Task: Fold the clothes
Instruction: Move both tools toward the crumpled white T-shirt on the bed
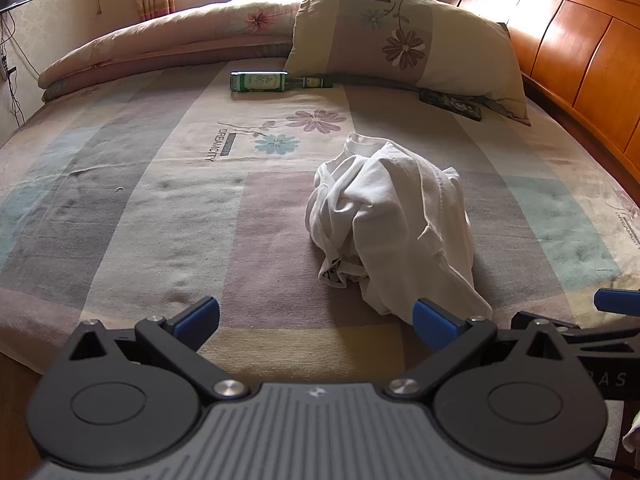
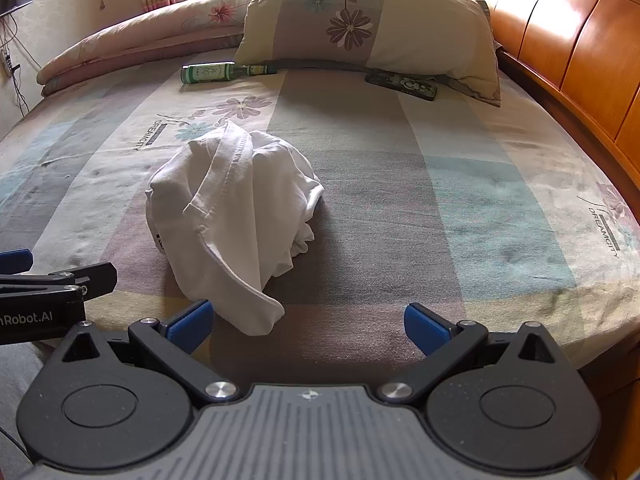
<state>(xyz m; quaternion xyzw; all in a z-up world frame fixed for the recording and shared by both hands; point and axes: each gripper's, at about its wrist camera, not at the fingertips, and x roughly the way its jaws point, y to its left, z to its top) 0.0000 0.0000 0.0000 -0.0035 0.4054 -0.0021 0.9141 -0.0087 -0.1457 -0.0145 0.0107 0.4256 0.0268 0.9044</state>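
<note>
A white garment (image 1: 392, 224) lies crumpled in a heap on the striped, flowered bedsheet (image 1: 160, 200). In the right wrist view the same white garment (image 2: 232, 216) sits left of centre. My left gripper (image 1: 316, 322) hangs open near the bed's front edge, its right blue pad close to the heap's near hem, nothing between the pads. My right gripper (image 2: 308, 326) is open too, its left blue pad just beside the garment's lowest fold, with nothing held. Each gripper shows at the other view's side edge.
A green glass bottle (image 1: 276, 81) lies on its side near the big pillow (image 1: 404, 36). A dark remote control (image 1: 452, 104) lies by the pillow's lower edge. A rolled quilt (image 1: 160, 44) runs along the far side. The wooden headboard (image 1: 580, 52) stands at the right.
</note>
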